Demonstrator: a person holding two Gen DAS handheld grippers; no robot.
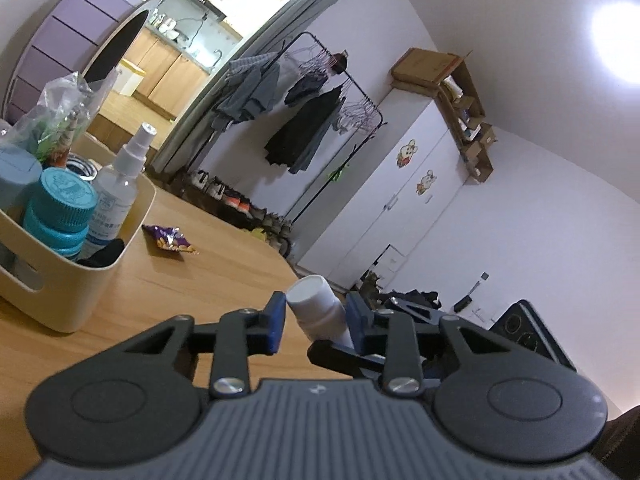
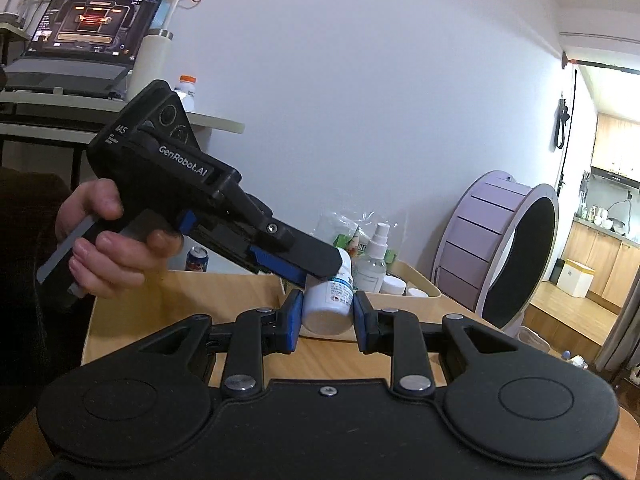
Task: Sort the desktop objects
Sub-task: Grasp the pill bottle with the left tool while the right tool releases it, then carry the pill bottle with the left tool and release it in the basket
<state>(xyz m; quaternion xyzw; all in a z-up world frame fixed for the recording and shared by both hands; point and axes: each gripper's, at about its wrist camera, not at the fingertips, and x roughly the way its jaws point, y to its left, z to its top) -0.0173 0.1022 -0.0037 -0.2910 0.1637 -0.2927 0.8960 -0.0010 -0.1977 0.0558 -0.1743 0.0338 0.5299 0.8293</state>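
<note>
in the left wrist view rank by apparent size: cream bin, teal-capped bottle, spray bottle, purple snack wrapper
1. cream bin
2. spray bottle and teal-capped bottle: look about alike, so unranked
3. purple snack wrapper, though it lies farther from the camera.

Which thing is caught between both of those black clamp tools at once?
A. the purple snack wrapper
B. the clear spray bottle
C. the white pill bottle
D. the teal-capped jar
C: the white pill bottle sits between the right gripper pads while the left gripper clamps its other end; the cap pokes out between the left fingers in the left wrist view.
</note>
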